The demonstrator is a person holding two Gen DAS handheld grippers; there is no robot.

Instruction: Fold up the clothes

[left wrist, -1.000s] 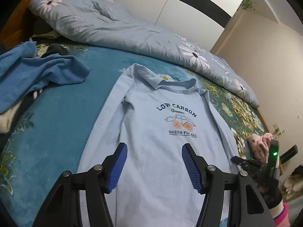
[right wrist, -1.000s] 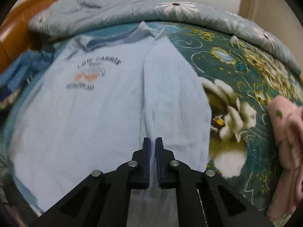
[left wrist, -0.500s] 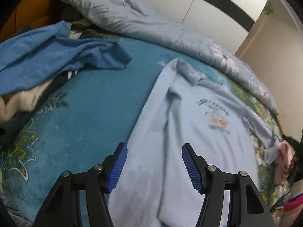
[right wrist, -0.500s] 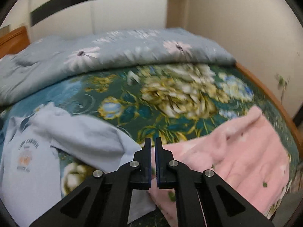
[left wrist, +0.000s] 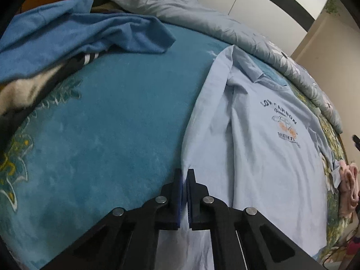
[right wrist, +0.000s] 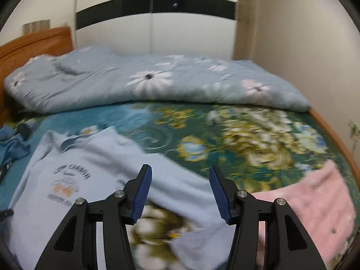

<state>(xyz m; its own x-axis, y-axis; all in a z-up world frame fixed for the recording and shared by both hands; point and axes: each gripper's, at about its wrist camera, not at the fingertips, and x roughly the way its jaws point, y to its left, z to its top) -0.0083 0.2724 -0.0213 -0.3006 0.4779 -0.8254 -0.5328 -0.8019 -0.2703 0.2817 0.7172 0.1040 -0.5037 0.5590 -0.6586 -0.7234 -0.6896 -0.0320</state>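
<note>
Left claw (left wrist: 185, 175) clenched on light-blue shirt (left wrist: 258, 157) edge, right claw (right wrist: 178, 189) opening, nothing btwn pads.

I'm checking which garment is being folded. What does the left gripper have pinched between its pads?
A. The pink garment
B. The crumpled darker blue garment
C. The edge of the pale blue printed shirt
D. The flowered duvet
C: in the left wrist view the left gripper is shut on the left edge of the pale blue printed shirt; the other fabrics lie well away.
</note>
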